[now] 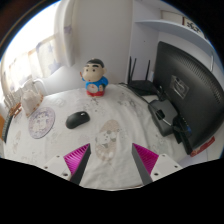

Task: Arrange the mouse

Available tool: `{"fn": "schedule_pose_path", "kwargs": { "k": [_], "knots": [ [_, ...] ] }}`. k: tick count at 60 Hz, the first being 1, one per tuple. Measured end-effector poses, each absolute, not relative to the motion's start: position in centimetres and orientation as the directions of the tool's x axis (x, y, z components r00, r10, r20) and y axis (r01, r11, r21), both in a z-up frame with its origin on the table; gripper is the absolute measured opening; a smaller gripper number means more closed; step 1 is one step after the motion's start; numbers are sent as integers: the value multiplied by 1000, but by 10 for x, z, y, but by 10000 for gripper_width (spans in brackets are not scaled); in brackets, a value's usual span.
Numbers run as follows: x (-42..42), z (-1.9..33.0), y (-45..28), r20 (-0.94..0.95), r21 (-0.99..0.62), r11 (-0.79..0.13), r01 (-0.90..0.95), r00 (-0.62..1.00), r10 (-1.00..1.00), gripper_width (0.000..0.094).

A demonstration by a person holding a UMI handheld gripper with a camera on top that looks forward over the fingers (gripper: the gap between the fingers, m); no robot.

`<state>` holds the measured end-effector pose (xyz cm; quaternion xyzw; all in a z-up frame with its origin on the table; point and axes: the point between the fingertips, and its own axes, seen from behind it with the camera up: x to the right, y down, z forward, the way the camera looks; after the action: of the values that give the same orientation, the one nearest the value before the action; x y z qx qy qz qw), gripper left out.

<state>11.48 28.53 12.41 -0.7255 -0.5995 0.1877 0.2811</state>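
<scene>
White cloth covers the counter [60, 140]. At the left lies a round clock face [41, 124]; beside it the dark mouse [77, 119] rests well beyond the gripper [112, 160], whose fingers stand apart, holding nothing. Behind stands a cartoon figurine [95, 77]. At the right is a black monitor [190, 85].

the gripper [111, 163] shows two fingers, each with a bright magenta pad [77, 157] on its inner face, tapering to pointed tips.
</scene>
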Motion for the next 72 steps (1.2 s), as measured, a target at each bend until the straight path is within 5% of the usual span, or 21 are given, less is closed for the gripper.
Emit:
{"fn": "schedule_pose_path", "kwargs": {
  "k": [28, 52, 72],
  "knots": [
    [46, 85, 150, 59, -738, 19, 675, 36, 998, 859],
    [-36, 2, 128, 34, -794, -16, 608, 70, 997, 854],
    [-119, -11, 145, 24, -806, -43, 590, 107, 994, 861]
  ]
}}
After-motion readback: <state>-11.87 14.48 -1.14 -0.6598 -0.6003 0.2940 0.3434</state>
